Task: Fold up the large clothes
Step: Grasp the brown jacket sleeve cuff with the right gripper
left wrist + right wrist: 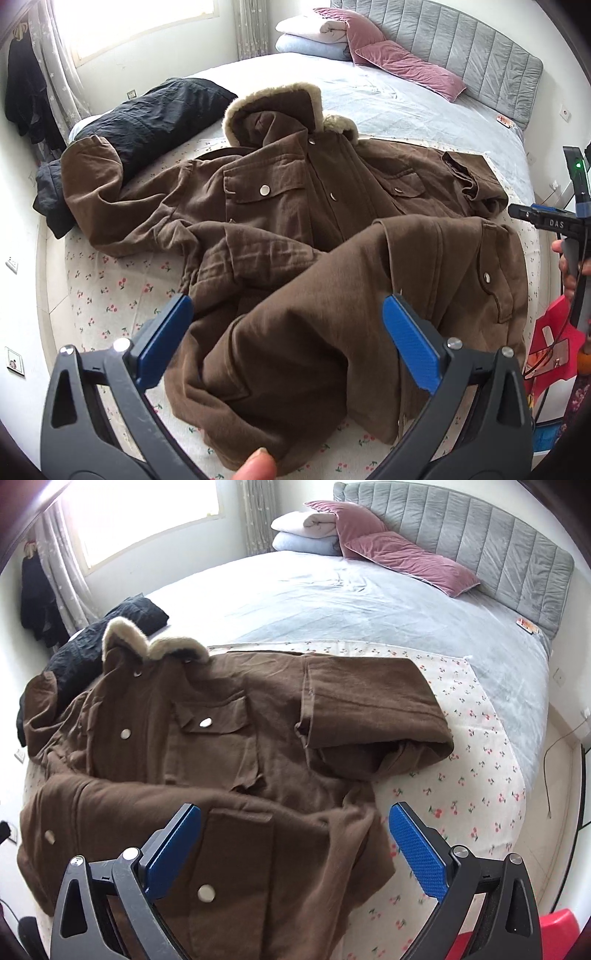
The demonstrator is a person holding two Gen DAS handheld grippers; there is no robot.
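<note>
A large brown hooded coat (295, 206) with fur trim lies face up on the cherry-print sheet (110, 295), its lower part folded up over itself. My left gripper (288, 325) is open above the coat's bunched hem, holding nothing. My right gripper (295, 834) is open above the coat's (221, 746) lower front near a pocket flap, holding nothing. The right gripper's body also shows at the right edge of the left wrist view (546, 221). The coat's right sleeve (373, 709) lies folded across toward the bed's middle.
A black garment (147, 122) lies at the bed's left edge, partly under the coat's sleeve. Pink pillows (406, 554) and folded blankets (303, 528) sit by the grey headboard (480, 528). A red stool (554, 930) stands beside the bed at lower right.
</note>
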